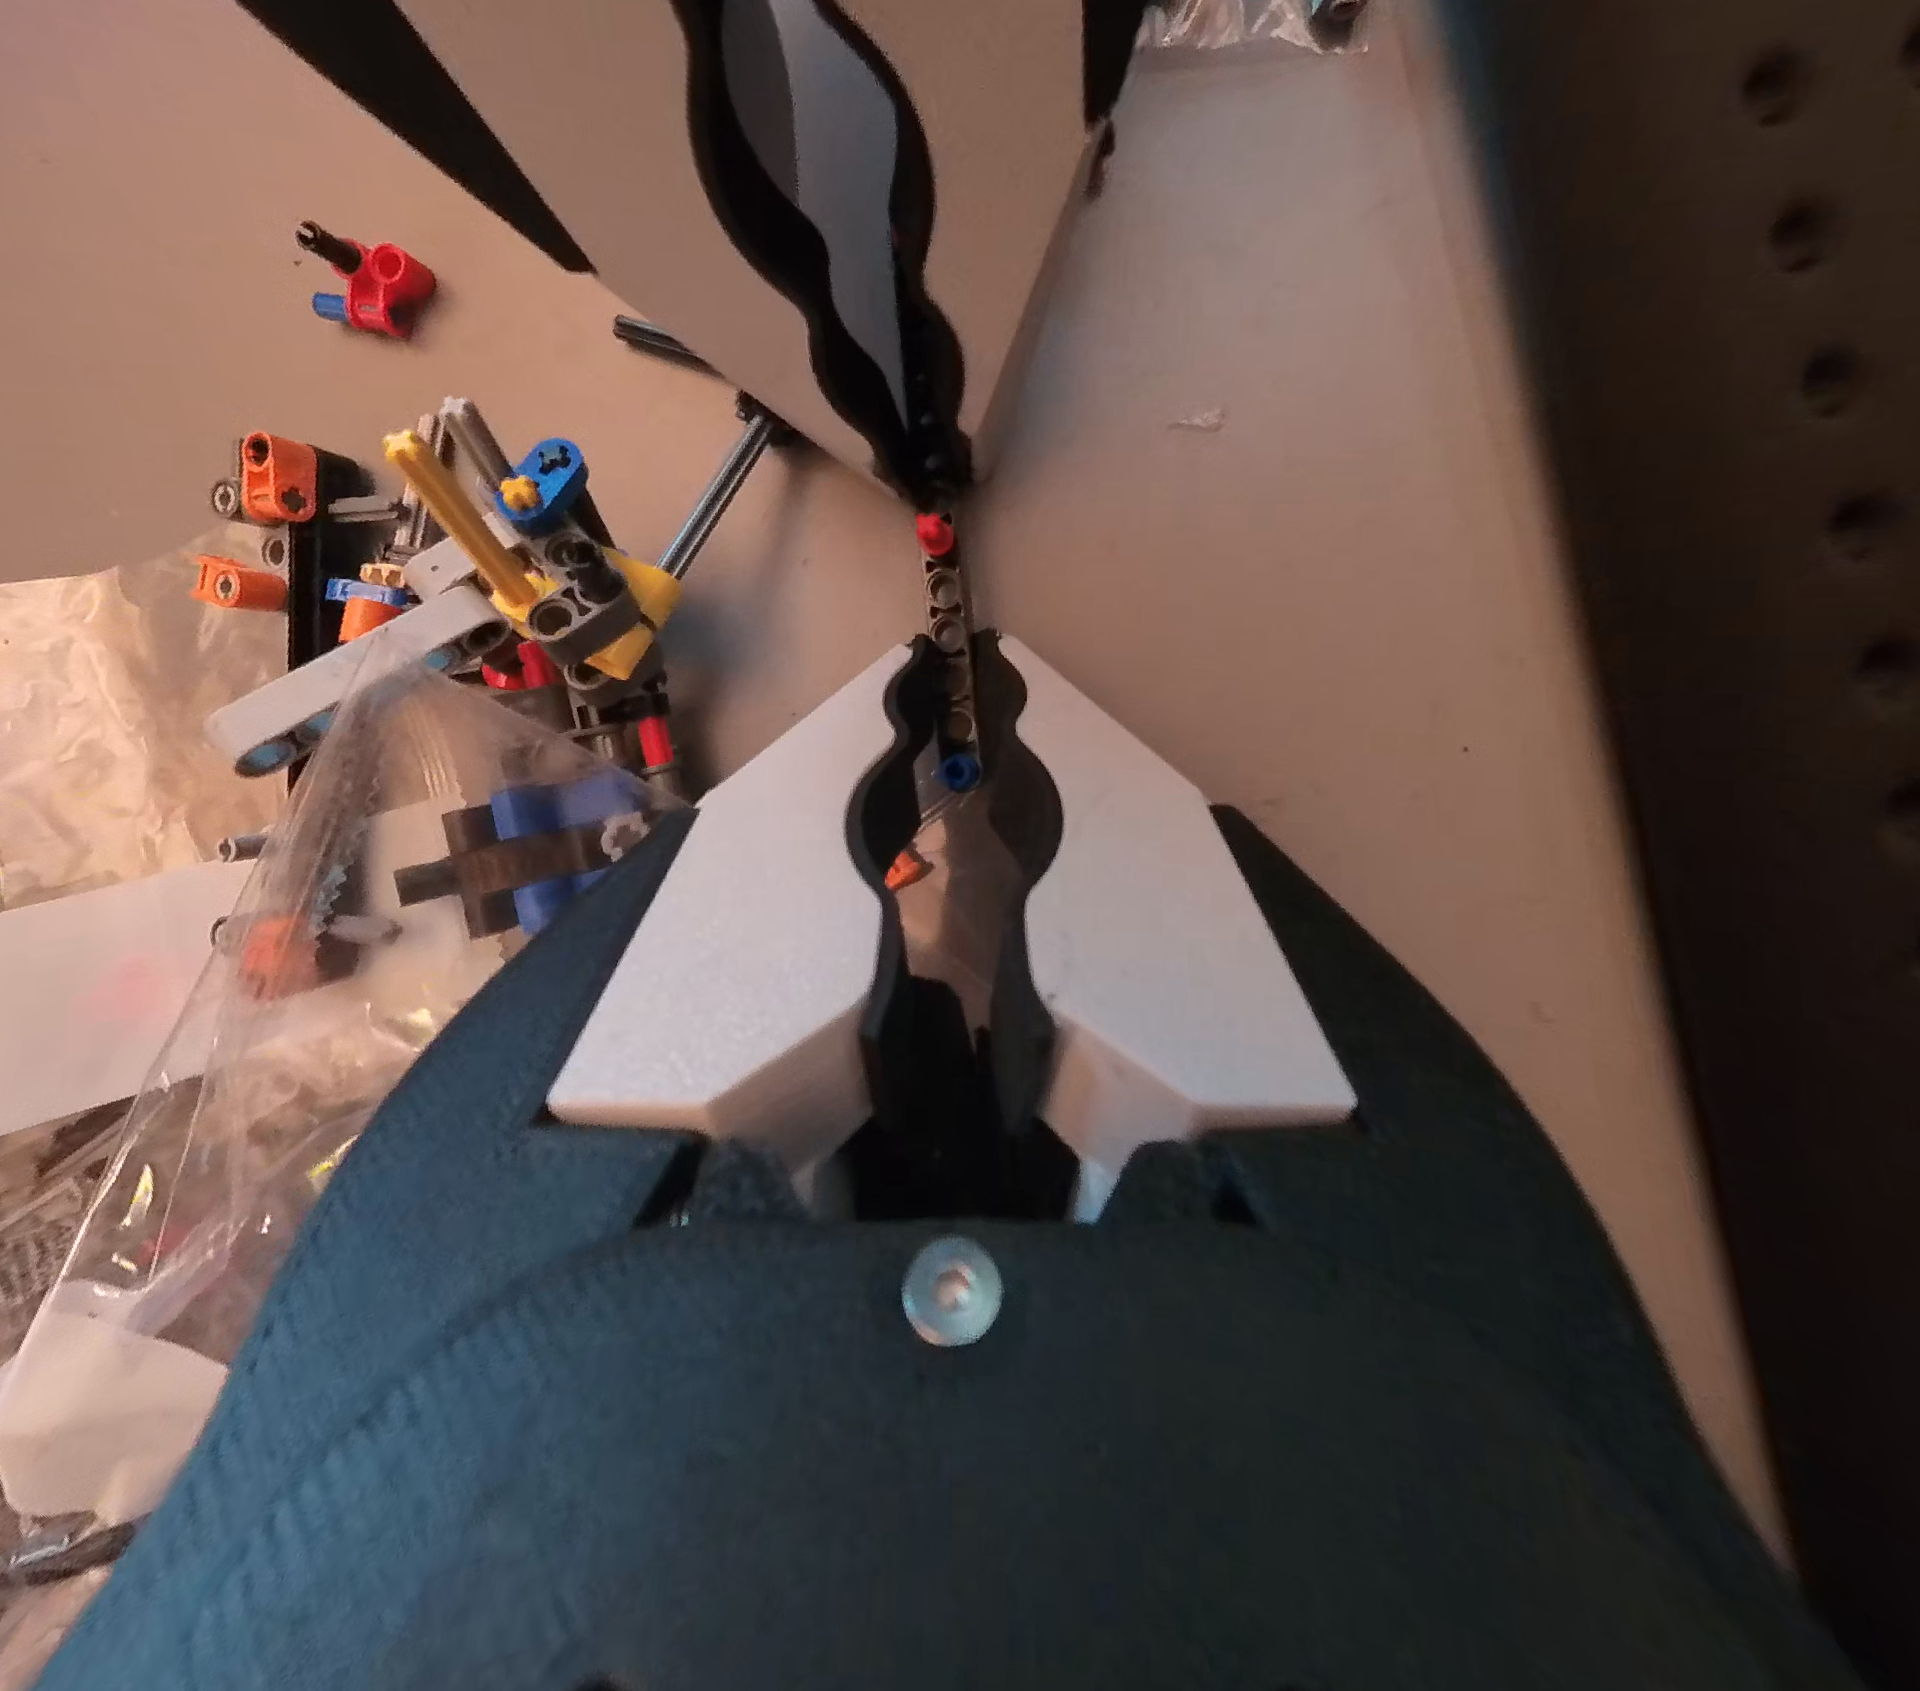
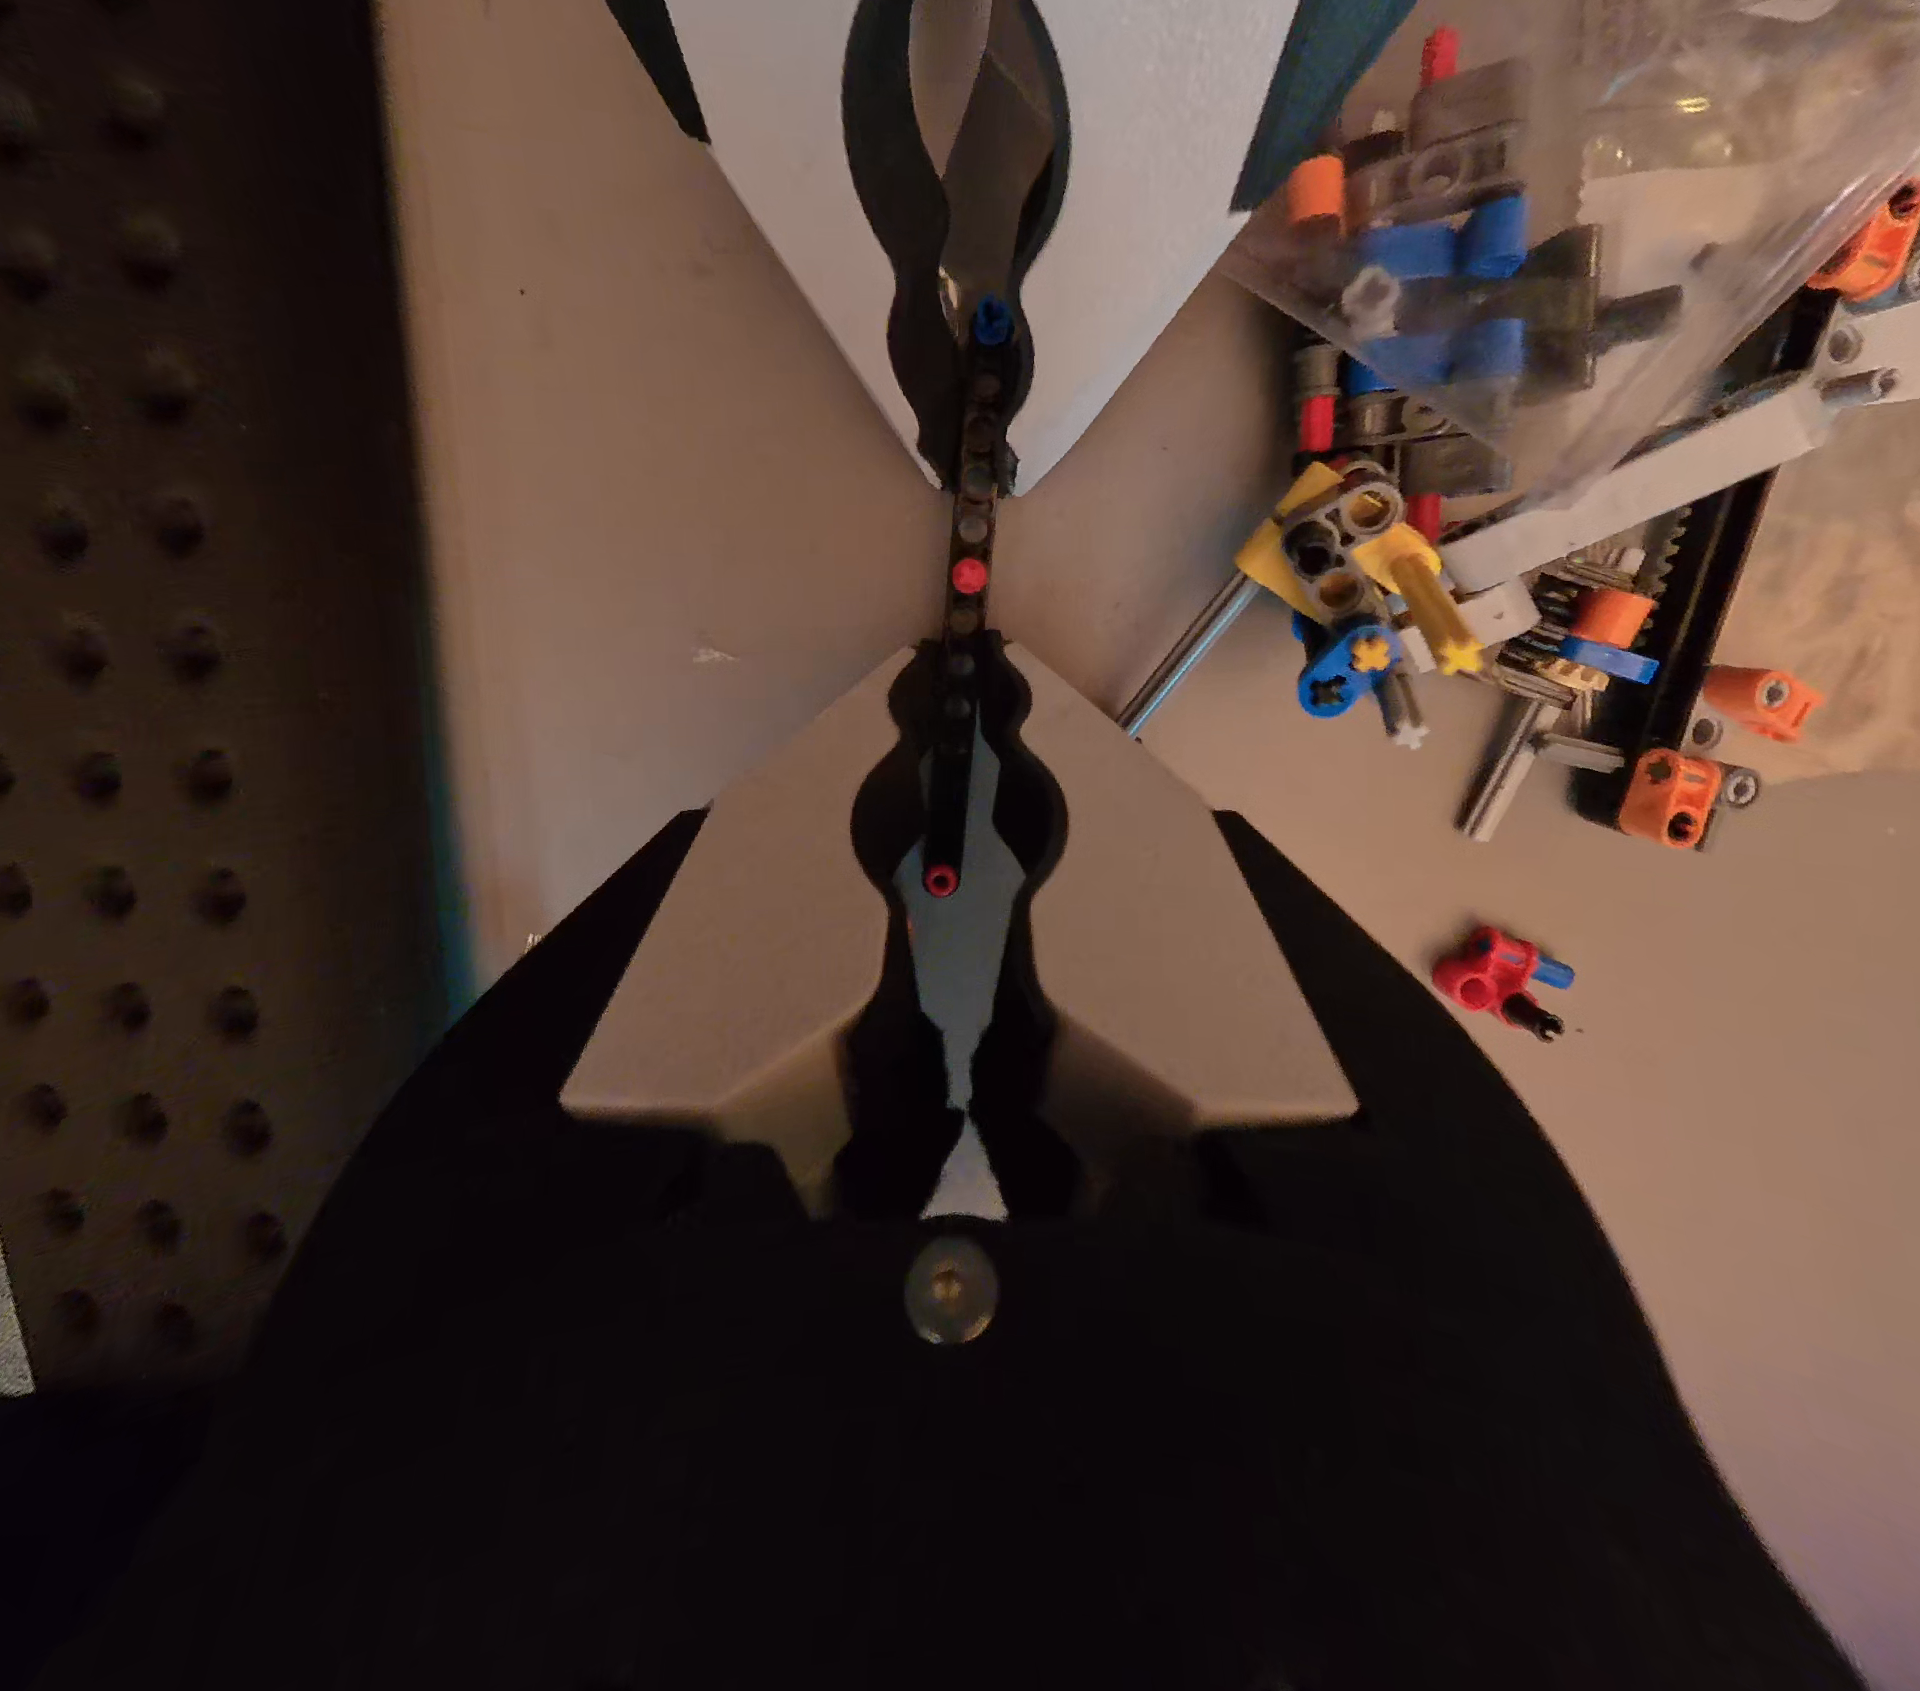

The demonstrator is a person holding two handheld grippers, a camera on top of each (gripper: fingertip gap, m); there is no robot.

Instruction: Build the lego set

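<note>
**Both grippers pinching one beam, end to end**

I have the black Technic beam [image 1: 948, 602] clenched by my left gripper [image 1: 951, 654] at 6 o'clock and my right gripper [image 1: 928, 467] at 12, above the table [image 1: 1195, 498]. Any twist between my hands could flex it or pop the red pin [image 1: 935, 533] — grips are thin. Only the right wrist view shows a second red pin [image 2: 940, 880] at the beam's end; the blue pin [image 2: 990, 320] sits opposite.
</note>
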